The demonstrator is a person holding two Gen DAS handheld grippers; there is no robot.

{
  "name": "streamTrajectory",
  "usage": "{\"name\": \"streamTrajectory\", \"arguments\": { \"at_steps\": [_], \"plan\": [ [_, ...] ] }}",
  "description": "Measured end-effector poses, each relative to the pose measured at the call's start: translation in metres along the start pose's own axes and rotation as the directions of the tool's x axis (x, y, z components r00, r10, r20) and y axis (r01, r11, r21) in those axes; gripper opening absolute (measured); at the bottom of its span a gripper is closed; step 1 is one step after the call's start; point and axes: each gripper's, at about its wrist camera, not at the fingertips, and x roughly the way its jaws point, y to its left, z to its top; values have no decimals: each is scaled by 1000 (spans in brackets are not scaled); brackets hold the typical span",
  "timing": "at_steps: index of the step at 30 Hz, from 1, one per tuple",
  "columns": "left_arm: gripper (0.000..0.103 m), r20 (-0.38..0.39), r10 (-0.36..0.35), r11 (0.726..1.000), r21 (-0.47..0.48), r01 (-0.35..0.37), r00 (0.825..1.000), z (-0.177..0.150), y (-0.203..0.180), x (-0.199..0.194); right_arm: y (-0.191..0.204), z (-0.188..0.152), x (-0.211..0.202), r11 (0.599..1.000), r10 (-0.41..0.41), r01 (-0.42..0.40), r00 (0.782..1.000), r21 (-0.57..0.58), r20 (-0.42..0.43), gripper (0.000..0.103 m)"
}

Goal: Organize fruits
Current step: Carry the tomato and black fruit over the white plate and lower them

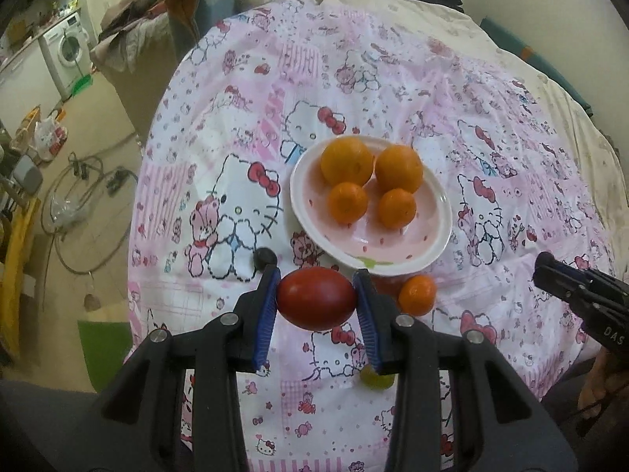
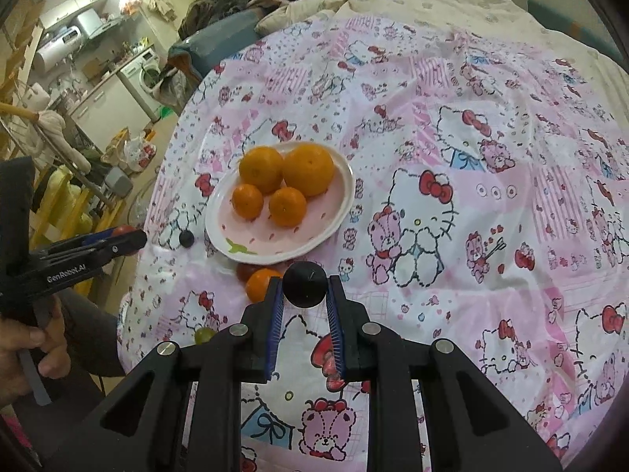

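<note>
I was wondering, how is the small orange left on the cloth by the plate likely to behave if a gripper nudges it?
The small orange is round, so it would probably roll. The printed cloth looks soft, which may slow it. It lies near the plate, so it might stop against the rim.

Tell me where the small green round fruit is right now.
The small green round fruit lies on the pink cartoon-print cloth near its front edge, left of the right gripper in the right wrist view, nearer than the loose small orange.

Glossy ceramic-looking plate; dimpled oranges at its 12 o'clock; smooth red fruit; thin, creased printed cloth.
</note>
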Motion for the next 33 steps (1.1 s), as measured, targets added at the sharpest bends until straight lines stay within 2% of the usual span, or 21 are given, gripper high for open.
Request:
{"name": "streamTrajectory", "arguments": {
  "at_steps": [7,17,22,25,28,33],
  "plan": [
    [34,1,-6,999,44,6,1000,17,-15,5,-3,13,-15,999,21,-23,998,24,62,23],
    [34,11,-14,994,111,13,1000,49,-22,18,-13,36,-16,998,42,-46,993,32,107,23],
    [34,-3,9,991,132,-8,1000,60,-14,37,-23,51,-3,998,49,-53,994,41,94,23],
    [34,-41,45,989,144,-39,998,62,-9,54,-30,59,12,996,64,-69,995,65,72,23],
    [34,-90,13,994,111,-3,996,64,-3,72,-33,68,29,995,75,-78,996,69,45,23],
    [34,-94,-6,992,127,18,996,70,-3,89,-36,79,60,994,85,-85,996,73,-9,23]
  ]
}}
